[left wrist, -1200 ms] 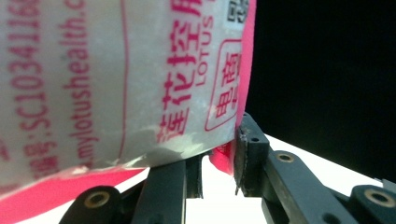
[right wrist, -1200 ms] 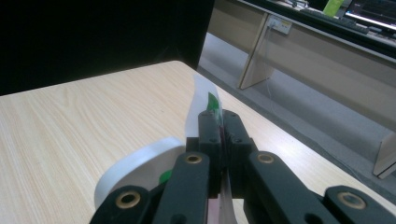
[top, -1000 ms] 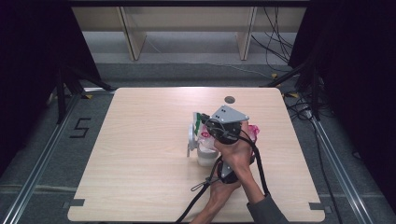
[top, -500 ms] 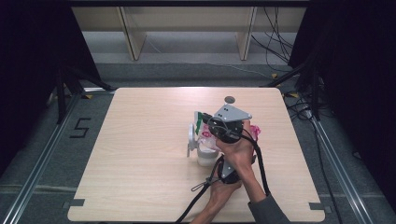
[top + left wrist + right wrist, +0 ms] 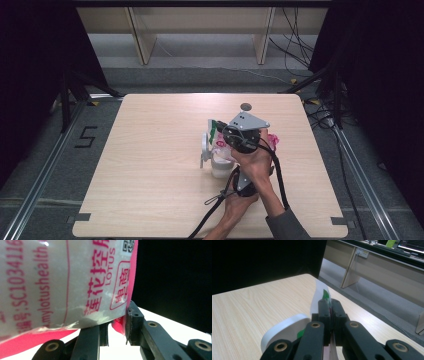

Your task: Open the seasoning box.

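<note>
My left gripper (image 5: 116, 327) is shut on the lower edge of a pink-and-white packet (image 5: 62, 282) printed with red writing. In the high view its body (image 5: 244, 182) sits under the crossed hands, and pink of the packet (image 5: 273, 141) shows beside them. Above it, my right gripper (image 5: 331, 307), the one with the grey plate, is shut on a thin white flap with a green mark (image 5: 322, 295). In the high view its tips (image 5: 216, 131) point left. Whether that flap belongs to the same packet I cannot tell. A white cup (image 5: 220, 167) stands just below both grippers.
A white round lid (image 5: 204, 147) stands on edge left of the cup and shows close by as the lid (image 5: 284, 331) in the right gripper view. A small grey disc (image 5: 245, 106) lies near the far edge of the wooden table (image 5: 150, 165). Cables trail toward the front edge.
</note>
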`<state>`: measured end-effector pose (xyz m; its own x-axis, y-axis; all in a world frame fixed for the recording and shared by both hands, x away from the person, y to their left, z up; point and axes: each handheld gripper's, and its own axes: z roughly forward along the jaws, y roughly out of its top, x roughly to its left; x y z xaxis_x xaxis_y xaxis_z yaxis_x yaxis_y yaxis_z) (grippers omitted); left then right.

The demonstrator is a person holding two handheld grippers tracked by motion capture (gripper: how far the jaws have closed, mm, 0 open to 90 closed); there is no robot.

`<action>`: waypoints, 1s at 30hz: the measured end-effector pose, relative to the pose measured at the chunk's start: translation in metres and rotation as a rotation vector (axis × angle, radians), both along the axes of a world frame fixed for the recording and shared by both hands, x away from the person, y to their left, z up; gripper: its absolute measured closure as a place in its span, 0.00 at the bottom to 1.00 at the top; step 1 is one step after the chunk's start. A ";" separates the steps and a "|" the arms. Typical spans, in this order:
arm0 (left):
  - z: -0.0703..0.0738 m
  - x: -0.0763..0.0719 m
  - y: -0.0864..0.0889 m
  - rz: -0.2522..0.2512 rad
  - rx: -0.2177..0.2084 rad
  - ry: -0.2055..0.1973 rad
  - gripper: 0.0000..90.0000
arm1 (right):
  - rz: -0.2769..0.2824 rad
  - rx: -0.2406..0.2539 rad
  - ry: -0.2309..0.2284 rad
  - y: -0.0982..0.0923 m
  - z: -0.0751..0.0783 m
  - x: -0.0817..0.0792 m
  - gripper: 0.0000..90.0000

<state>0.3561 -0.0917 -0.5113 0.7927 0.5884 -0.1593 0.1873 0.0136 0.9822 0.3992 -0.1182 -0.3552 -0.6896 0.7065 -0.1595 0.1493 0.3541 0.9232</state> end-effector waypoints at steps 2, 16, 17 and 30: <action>0.000 0.000 0.000 -0.005 0.002 0.004 0.83 | -0.006 0.009 0.046 0.001 -0.002 -0.001 0.99; -0.002 -0.001 0.000 0.000 0.010 0.000 0.83 | 0.005 -0.015 -0.004 -0.004 0.001 0.001 0.99; -0.001 -0.001 0.001 -0.008 0.024 0.003 0.83 | 0.001 -0.010 -0.004 -0.004 0.001 0.001 0.99; -0.002 -0.002 0.003 -0.015 0.068 0.004 0.83 | 0.015 -0.005 0.012 -0.008 0.004 -0.003 1.00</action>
<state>0.3545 -0.0884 -0.5136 0.8009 0.5861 -0.1224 0.1909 -0.0562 0.9800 0.3967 -0.1263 -0.3508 -0.7021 0.6950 -0.1546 0.1550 0.3612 0.9195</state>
